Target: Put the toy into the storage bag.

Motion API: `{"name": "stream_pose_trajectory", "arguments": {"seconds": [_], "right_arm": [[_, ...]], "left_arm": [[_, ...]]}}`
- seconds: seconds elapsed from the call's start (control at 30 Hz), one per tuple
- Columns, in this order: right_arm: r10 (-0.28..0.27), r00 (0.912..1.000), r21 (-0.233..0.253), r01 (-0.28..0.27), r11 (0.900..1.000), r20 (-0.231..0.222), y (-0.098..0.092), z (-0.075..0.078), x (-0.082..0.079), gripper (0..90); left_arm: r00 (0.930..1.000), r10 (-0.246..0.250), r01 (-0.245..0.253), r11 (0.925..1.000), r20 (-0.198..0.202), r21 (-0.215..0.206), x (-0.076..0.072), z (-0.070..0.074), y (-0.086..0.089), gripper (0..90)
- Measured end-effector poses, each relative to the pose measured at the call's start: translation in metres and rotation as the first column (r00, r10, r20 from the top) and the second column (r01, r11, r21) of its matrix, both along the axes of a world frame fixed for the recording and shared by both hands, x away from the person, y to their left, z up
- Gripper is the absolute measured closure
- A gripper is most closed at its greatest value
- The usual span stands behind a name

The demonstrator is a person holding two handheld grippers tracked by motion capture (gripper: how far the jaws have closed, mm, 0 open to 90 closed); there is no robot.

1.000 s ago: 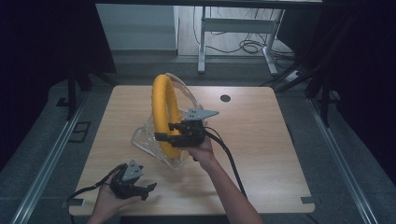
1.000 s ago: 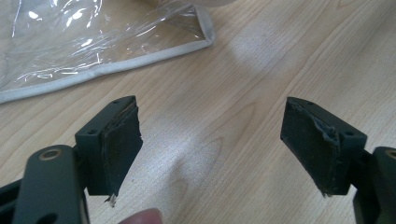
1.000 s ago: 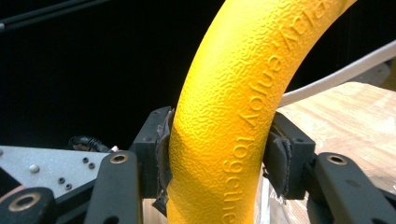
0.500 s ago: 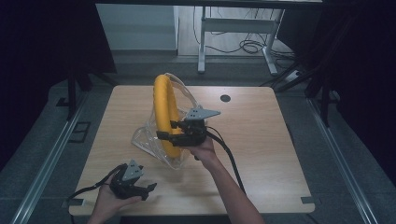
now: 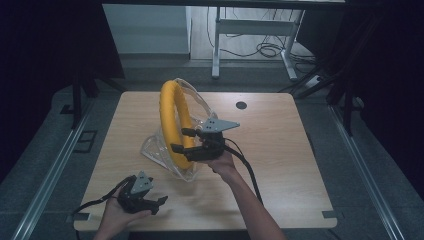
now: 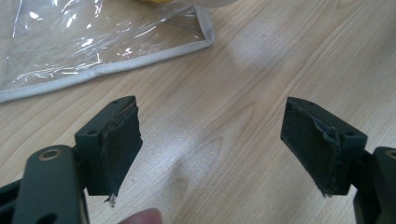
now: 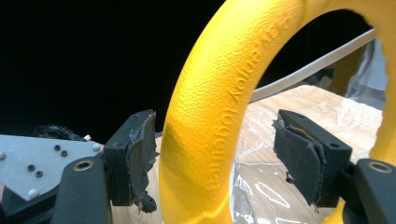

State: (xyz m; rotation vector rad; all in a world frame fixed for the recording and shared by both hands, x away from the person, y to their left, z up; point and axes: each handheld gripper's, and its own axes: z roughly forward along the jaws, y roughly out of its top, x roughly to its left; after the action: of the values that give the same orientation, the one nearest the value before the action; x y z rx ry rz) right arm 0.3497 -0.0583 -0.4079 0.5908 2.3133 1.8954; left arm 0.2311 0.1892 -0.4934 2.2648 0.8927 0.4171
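Here the yellow ring (image 5: pixel 172 122) stands upright on edge near the middle of the wooden counter (image 5: pixel 280 150), partly inside a clear plastic bag (image 5: pixel 155 147) with a pale grey trim that rises around it and spreads out at its foot. The right tool (image 5: pixel 181 140) reaches in from the ring's 4 o'clock side, its jaws wide apart on either side of the ring's lower arc; in the right gripper view the ring (image 7: pixel 219 121) passes between the two pads without being clamped. The left tool (image 5: pixel 160 204) rests at the counter's 7 o'clock corner, well apart from the ring, jaws spread wide over bare wood, just short of the bag's edge (image 6: pixel 107 70).
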Motion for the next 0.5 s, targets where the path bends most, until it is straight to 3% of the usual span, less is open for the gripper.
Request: {"name": "stream_pose_trajectory", "arguments": {"seconds": [0.23,0.5], "right_arm": [[-0.017,0.9996,-0.006,0.017,1.000,0.021,-0.016,0.002,-0.006,31.8],[-0.061,0.9973,-0.047,0.062,0.997,0.041,-0.047,0.000,-0.018,32.5]], "left_arm": [[1.0000,0.000,0.000,1.0000,0.005,0.005,-0.001,0.000,0.000,20.0],[1.0000,0.005,-0.005,0.9999,0.003,0.010,-0.001,0.000,0.001,19.9]]}}
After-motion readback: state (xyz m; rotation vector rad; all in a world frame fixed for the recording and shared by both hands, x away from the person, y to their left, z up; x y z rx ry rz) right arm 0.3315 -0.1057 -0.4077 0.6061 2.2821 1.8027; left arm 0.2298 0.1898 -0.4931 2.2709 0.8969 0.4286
